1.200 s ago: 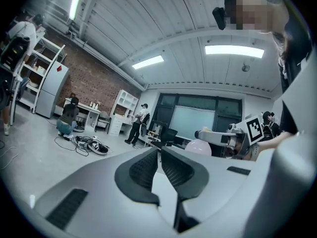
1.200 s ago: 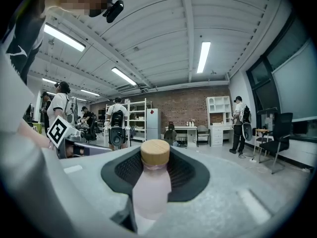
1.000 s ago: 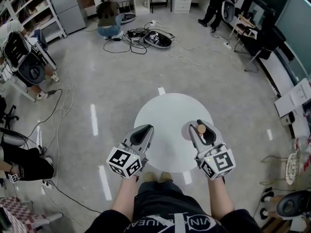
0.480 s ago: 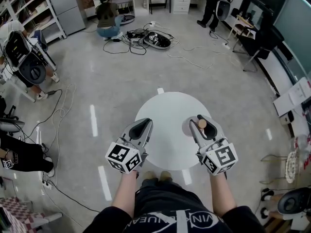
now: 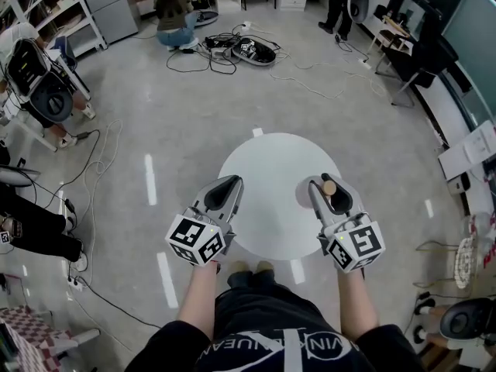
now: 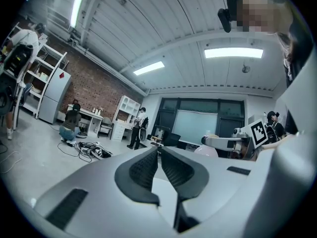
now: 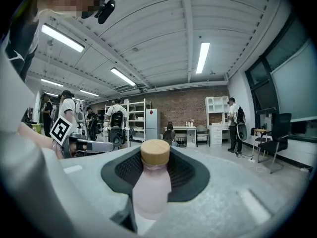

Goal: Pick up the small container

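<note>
Nothing budges since a second ago — right gripper (image 5: 328, 184) grips the small container (image 7: 151, 185) at the table's (image 5: 271, 161) three o'clock, left gripper (image 5: 231, 183) pinched closed, empty, at nine.

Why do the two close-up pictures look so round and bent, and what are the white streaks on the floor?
Left and right gripper views: wide-angle lenses bend the ceiling beams and darken the corners; in the right one the near pink bottle looks soft. Head view: the floor streaks are reflected glare.
</note>
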